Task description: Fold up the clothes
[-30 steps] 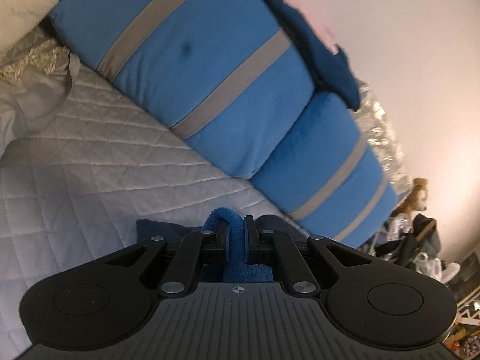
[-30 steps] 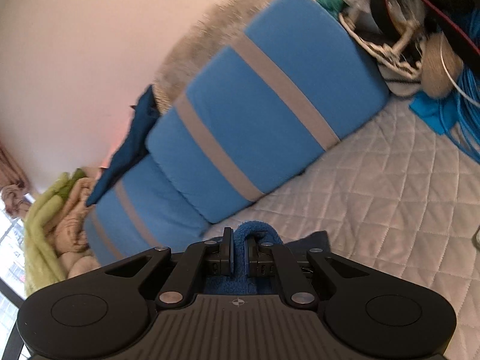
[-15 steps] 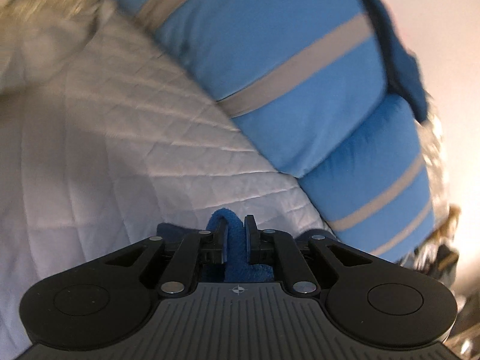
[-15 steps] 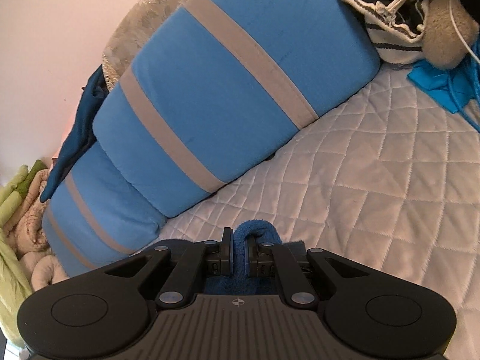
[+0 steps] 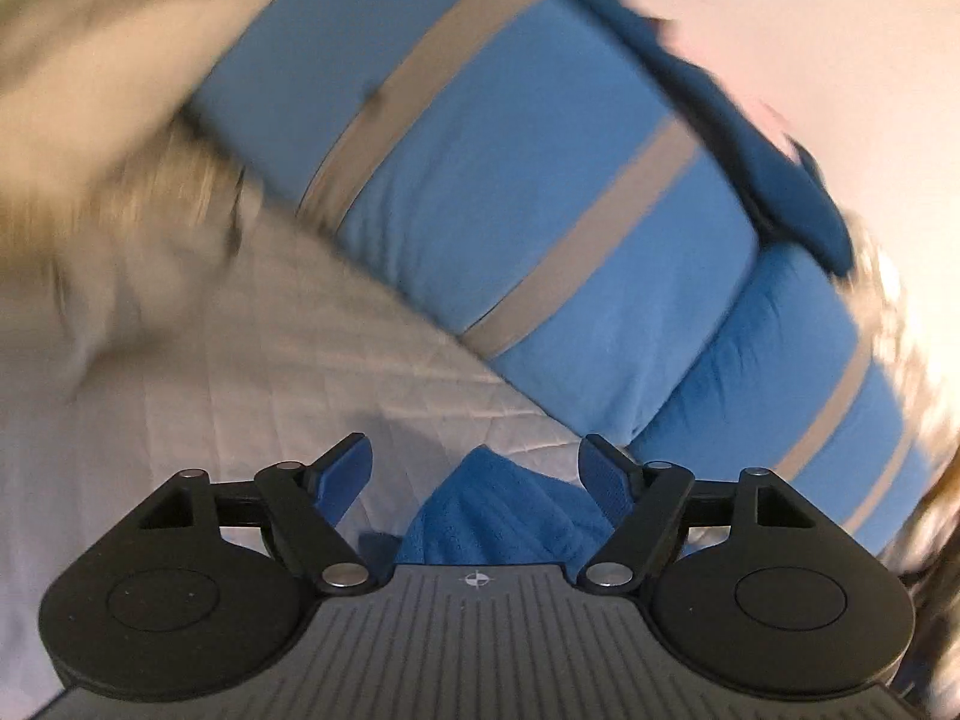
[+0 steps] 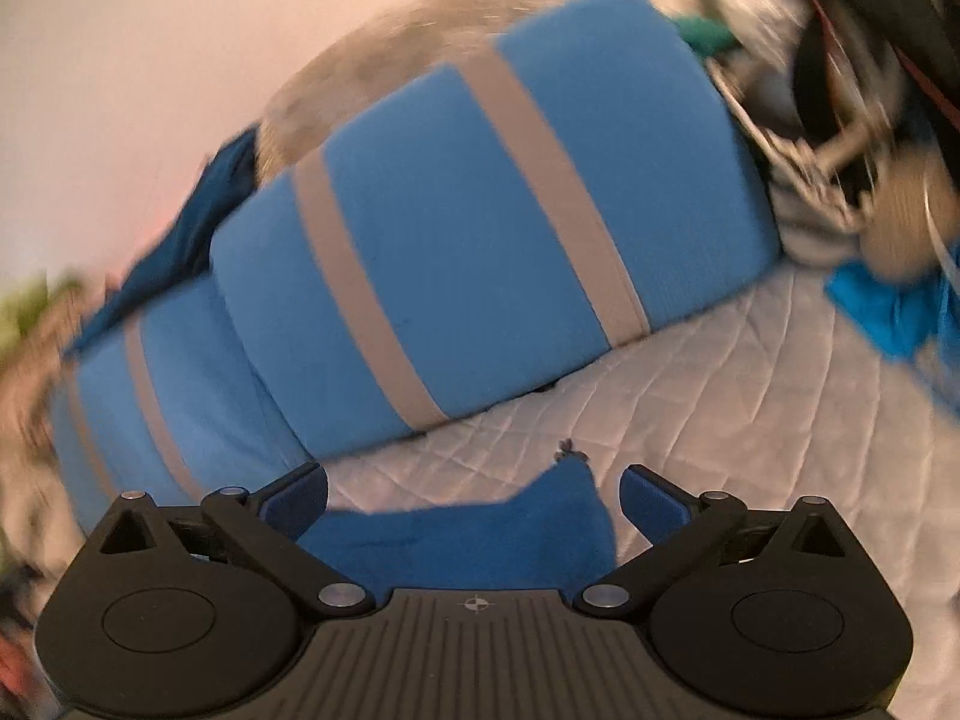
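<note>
Left wrist view: left hand-held gripper [image 5: 477, 471] opening, jaws spread, blue fleece garment [image 5: 510, 516] loose between them, no pad pressing it. Right hand-held gripper [image 6: 474, 495] also opening wide; the garment [image 6: 480, 531] lies on the quilted bed [image 6: 720, 420], its corner peaking up. Risk: the released fold could spring open, or a finger could snag the fleece on pulling away. Striped blue pillows [image 6: 480, 228] sit close ahead; open quilt lies to the sides.
</note>
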Demonstrator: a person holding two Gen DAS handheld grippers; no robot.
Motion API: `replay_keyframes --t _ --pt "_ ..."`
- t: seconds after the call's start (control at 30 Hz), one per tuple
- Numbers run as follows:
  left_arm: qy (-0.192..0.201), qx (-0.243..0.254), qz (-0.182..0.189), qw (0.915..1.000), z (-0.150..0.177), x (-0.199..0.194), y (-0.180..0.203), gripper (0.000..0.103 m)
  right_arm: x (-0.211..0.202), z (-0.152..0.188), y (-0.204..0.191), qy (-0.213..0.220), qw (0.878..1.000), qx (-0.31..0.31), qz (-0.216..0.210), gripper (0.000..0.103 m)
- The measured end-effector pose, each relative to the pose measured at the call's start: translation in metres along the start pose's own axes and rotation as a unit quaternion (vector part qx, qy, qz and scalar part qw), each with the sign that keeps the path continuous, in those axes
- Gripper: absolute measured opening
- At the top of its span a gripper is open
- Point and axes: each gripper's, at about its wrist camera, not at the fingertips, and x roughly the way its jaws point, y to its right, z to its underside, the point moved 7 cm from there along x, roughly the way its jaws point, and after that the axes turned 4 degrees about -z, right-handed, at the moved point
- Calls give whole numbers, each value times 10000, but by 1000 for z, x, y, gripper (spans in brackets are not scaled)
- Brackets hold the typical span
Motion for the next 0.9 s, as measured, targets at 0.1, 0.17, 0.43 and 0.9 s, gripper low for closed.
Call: replay_keyframes --t 0.1,0.17,0.43,0.9 --pt "-58 794 -250 9965 13 -7 35 76 1 8 -24 -160 9974 -632 317 103" --pt "-149 1343 -347 9902 26 -3 58 76 5 15 -42 -284 9928 -1030 533 103" --pt "-775 2360 -616 9667 121 74 40 79 48 64 -64 -745 9787 -1646 975 103" --pt "-391 2247 -429 9727 123 72 32 81 70 113 -30 -880 9776 -1520 1162 103"
